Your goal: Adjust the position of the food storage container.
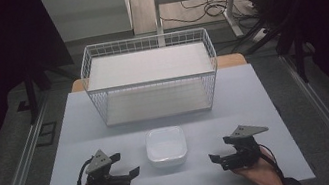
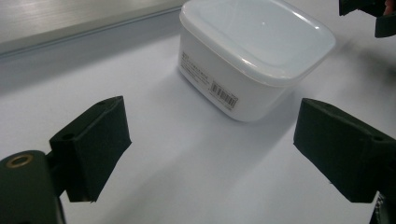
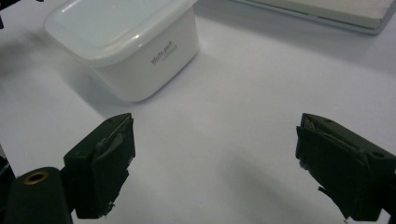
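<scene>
On the near part of the white table [image 1: 256,107], a lidded white container [image 1: 166,146] is placed between the left gripper [image 1: 125,165] and the right gripper [image 1: 217,152], near both but touched by neither. Both pairs of jaws are spread wide and nothing is held, so the approach step seems to be in hand. For the next move, the container probably must be clasped from its two sides, perhaps to be carried to the wire basket [image 1: 144,45] at the far side.

A white counter [image 1: 255,102] is set on a grey floor [image 1: 5,149], flanked by metal rails [image 1: 21,169]. Beyond it, cables [image 1: 204,9] are strewn near a table leg [image 1: 231,10]; the sides are left dark.
</scene>
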The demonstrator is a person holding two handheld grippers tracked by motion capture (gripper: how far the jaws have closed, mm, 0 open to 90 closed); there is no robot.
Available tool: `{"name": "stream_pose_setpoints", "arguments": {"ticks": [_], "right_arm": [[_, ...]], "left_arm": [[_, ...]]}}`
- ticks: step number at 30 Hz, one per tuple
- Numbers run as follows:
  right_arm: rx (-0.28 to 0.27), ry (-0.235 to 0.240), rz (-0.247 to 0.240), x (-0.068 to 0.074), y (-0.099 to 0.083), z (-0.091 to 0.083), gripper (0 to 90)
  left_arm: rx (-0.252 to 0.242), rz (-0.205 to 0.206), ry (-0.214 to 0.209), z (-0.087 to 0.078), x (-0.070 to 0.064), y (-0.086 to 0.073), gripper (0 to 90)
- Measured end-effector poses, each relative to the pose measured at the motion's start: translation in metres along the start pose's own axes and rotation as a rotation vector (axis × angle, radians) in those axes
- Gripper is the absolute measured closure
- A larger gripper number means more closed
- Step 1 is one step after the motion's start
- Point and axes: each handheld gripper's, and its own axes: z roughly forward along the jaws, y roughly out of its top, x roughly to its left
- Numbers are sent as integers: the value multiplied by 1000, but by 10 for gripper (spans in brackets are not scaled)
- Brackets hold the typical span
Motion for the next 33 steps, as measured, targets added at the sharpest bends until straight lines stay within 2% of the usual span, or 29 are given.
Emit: {"name": "stream_pose_setpoints", "arguments": {"ticks": [8,14,19,22,23,25,28,31,32,33], "right_arm": [[1,23,-21,3,7,8,164],[0,36,-47,5,12,15,223],[-3,48,-59,4,17,20,314],[-1,51,-77,5,20,24,388],[2,54,-93,6,22,26,429],[3,49,-100,6,22,27,450],[9,54,-111,6,27,35,553],[17,58,-125,6,33,44,665],[21,57,-126,5,35,47,709],[30,53,-141,5,40,56,777]], "left_arm": [[-11,11,4,4,2,7,120],[-4,36,21,10,3,10,142],[-3,32,43,15,9,12,181],[0,31,54,19,13,15,251],[1,30,56,20,14,16,313],[1,37,63,23,17,18,338],[11,38,68,30,21,23,434],[28,36,75,40,26,28,574],[33,36,75,44,28,30,640],[40,34,67,50,30,33,743]]}}
